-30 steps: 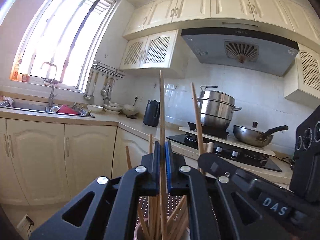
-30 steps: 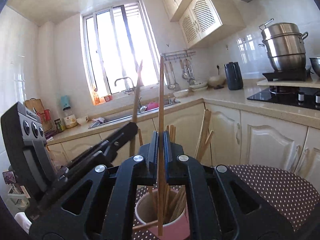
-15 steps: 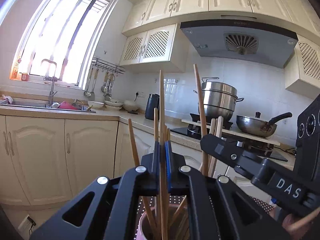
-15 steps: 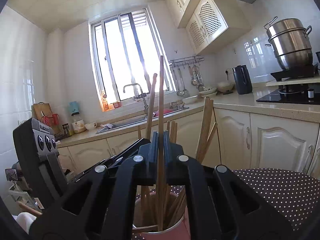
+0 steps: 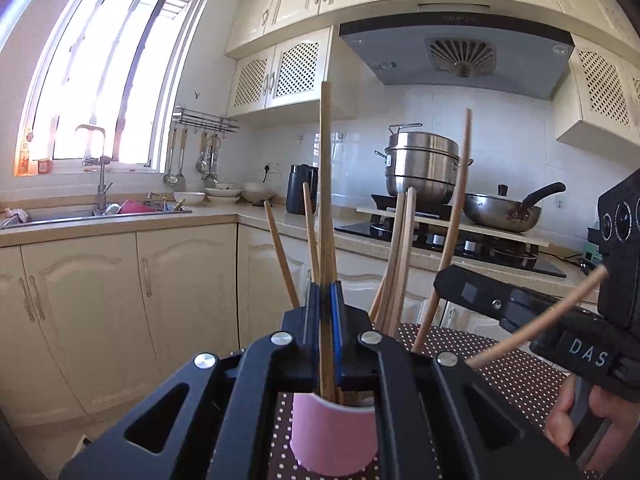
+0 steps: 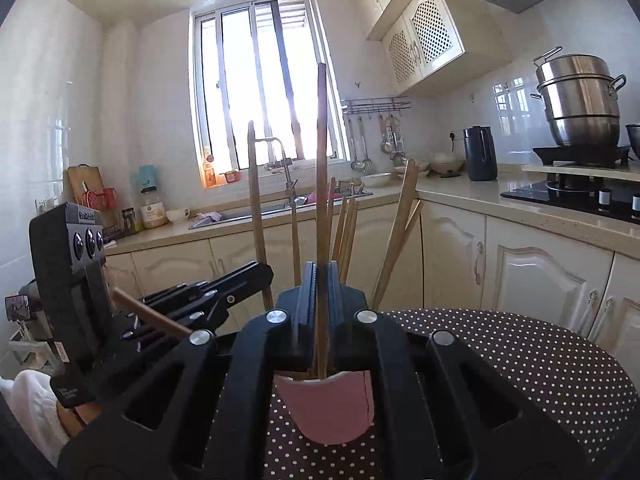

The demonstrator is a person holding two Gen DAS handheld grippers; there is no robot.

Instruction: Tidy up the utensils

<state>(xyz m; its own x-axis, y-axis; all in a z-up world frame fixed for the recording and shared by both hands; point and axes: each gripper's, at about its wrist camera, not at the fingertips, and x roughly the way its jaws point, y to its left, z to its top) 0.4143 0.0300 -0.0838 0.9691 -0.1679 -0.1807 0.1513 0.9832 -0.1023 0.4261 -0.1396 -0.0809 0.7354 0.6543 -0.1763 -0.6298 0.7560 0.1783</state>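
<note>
A pink cup [image 5: 334,436] [image 6: 328,412] stands on a dotted tablecloth [image 6: 520,360] and holds several wooden chopsticks. My left gripper [image 5: 325,286] is shut on an upright chopstick [image 5: 325,184] whose lower end is inside the cup. My right gripper [image 6: 321,266] is shut on another upright chopstick [image 6: 321,152], which also reaches into the cup. Each gripper shows in the other's view: the right gripper [image 5: 444,280] with its tilted chopstick [image 5: 456,208], the left gripper [image 6: 258,274] with its chopstick [image 6: 254,200].
A loose chopstick [image 5: 540,324] lies slantwise across the right gripper near the person's hand [image 5: 580,420]. Behind are cream cabinets, a sink with tap [image 5: 100,184], a black kettle [image 5: 300,190], a steel steamer pot [image 5: 424,164] and a wok [image 5: 504,210] on the hob.
Both grippers have come down over the cup, each still holding its chopstick. The chopsticks' lower ends now sit deeper in the cup, and the cup shows from the side.
</note>
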